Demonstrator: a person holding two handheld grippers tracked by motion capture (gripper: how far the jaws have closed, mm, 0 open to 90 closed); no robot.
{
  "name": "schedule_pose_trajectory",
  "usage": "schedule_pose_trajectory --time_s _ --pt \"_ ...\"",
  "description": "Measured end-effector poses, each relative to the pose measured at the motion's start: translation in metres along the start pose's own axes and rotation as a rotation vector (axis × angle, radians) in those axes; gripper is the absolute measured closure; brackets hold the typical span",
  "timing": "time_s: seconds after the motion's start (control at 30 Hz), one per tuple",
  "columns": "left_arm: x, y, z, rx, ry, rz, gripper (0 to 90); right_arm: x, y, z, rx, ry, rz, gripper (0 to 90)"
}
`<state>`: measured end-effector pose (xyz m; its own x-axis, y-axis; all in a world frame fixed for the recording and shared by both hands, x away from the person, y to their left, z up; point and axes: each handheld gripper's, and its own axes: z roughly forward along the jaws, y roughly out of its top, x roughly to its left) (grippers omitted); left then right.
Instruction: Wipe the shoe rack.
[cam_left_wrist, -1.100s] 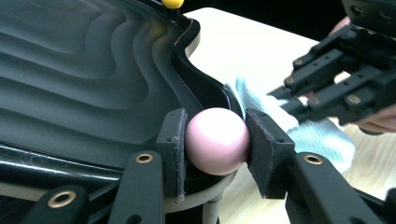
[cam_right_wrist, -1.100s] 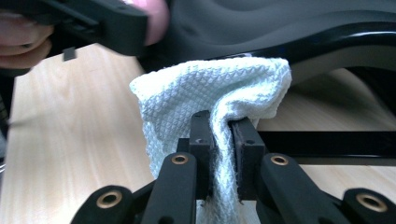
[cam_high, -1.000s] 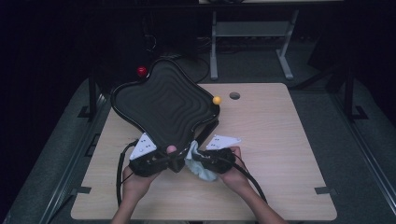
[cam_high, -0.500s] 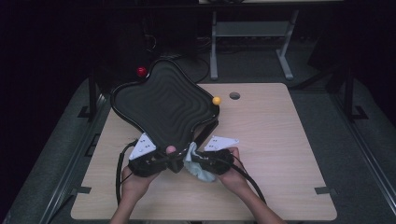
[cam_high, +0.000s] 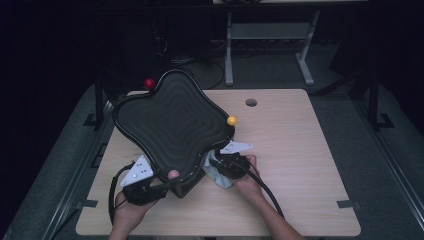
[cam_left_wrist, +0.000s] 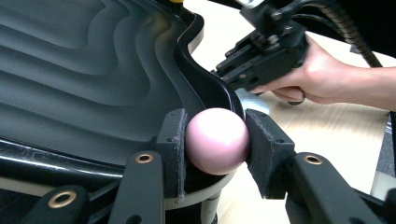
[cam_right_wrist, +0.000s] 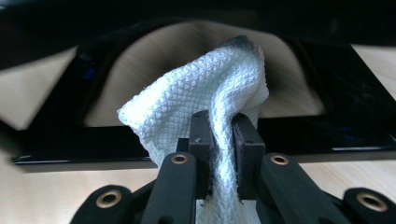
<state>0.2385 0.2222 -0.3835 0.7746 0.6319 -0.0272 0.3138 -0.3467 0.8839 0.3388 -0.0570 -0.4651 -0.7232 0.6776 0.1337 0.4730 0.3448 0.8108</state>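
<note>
I see the black wavy tray (cam_high: 172, 125) tilted up over the counter (cam_high: 300, 165), its near corner capped by a pink ball (cam_left_wrist: 217, 140). My left gripper (cam_left_wrist: 215, 154) has its fingers pinching that ball. My right gripper (cam_right_wrist: 223, 140) has its fingers squeezing a white cloth (cam_right_wrist: 205, 93) just beside the tray's edge.

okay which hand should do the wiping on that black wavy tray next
Right. The right gripper already pinches the white cloth beside the tray; the left gripper is busy gripping its pink ball knob.
</note>
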Motion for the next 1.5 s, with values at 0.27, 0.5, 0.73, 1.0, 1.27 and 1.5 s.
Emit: schedule_pose_trajectory --time_s 0.27,0.5,0.73,1.0,1.27,1.5 --pt "-0.001 0.0 0.001 -0.004 0.004 0.0 60.4 0.0 -0.001 0.01 0.012 -0.009 -0.009 79.9" --pt "-0.001 0.0 0.0 -0.003 0.008 0.004 60.2 -0.004 -0.001 0.009 0.009 -0.033 0.015 80.2" --pt "0.002 -0.002 -0.003 -0.003 0.018 0.003 60.2 -0.012 0.0 0.009 0.009 -0.068 0.035 80.3" --pt "0.004 -0.003 -0.006 -0.009 0.036 -0.004 60.1 -0.014 -0.001 0.008 0.014 -0.089 0.037 80.4" --pt "0.006 -0.004 -0.007 -0.01 0.045 -0.008 60.0 -0.016 -0.001 0.008 0.02 -0.102 0.028 80.2" --pt "0.008 -0.005 -0.009 -0.011 0.055 -0.01 59.9 -0.012 -0.001 0.009 0.019 -0.079 0.011 80.1"
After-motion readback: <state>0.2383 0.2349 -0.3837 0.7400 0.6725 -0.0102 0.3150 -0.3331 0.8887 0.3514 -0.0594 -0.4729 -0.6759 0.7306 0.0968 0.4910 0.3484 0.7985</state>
